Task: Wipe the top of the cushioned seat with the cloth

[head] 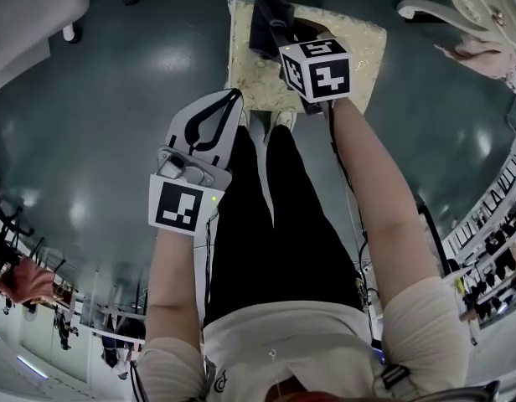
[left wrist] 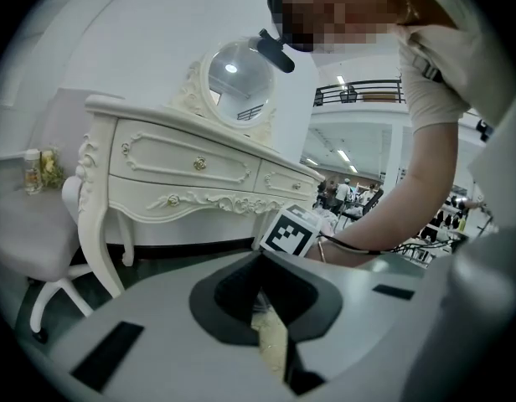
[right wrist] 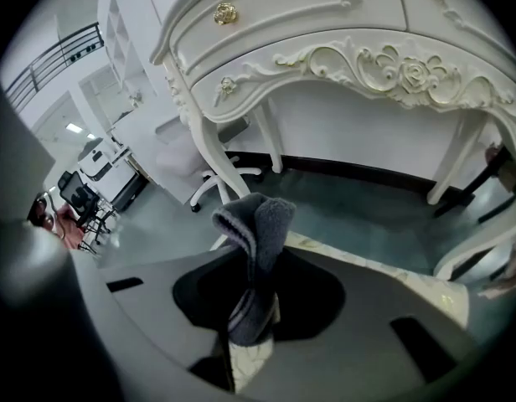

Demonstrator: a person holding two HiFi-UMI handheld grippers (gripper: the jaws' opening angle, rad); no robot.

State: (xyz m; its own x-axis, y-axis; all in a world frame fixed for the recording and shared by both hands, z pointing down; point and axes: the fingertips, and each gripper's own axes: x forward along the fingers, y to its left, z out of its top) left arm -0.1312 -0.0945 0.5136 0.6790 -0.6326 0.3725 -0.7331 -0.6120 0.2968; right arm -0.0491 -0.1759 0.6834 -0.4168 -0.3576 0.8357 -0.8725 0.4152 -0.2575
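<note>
Two tools are in our hands, and only one is at work. The right tool (head: pixel 275 30) is pinching the dark grey cloth (right wrist: pixel 255 224) low on its fold, so most of the fabric bunches up ahead of the tips. Directly beneath that tool lies the cushioned seat (head: pixel 363 53), pale gold with a patterned top. The cloth hangs from the tips over the cushion, but we cannot tell whether it touches. The left tool (head: pixel 234 99) hangs just short of the seat's near edge, its jaws pressed together on nothing.

We judge the main risk to be the thin grip. Drag from the upholstery could pull the cloth out from between the jaws. It could also roll the bunch aside, so that the hard tips scrape the cushion instead. With the left tool off the seat, nothing steadies it. A firm stroke could slide it across the smooth floor (head: pixel 141 82) toward the white dressing table (right wrist: pixel 342 48) beyond the right tool.

We can read no brand, label or lettering anywhere. The black-and-white squares on each tool's cube are marker patterns, not words.
</note>
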